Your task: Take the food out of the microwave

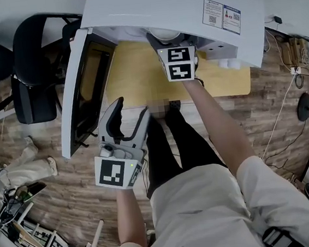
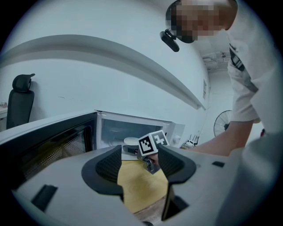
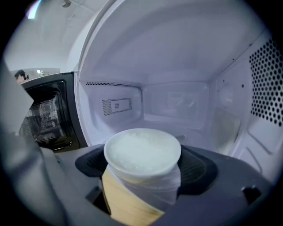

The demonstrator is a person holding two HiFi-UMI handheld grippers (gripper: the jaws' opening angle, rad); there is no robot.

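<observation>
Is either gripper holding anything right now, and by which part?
Right gripper grips the white bowl by its sides, below the rim; left gripper open, empty.

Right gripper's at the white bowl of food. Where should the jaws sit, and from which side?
Grip the bowl by its narrower wall just under the flared rim, one pad each side, coming straight in from the microwave's open front, as the right gripper sits now. The rim should stop it slipping. It looks full, so stay level.

Brown wood-plank floor (image 1: pixel 263 114). Black office chair (image 1: pixel 33 67) far left. Light wooden surface (image 1: pixel 139 78) in the middle. Cables (image 1: pixel 290 86) trail on the floor at right. White wall (image 2: pixel 66 79), fan (image 2: pixel 221 126) far right. Even indoor light.
</observation>
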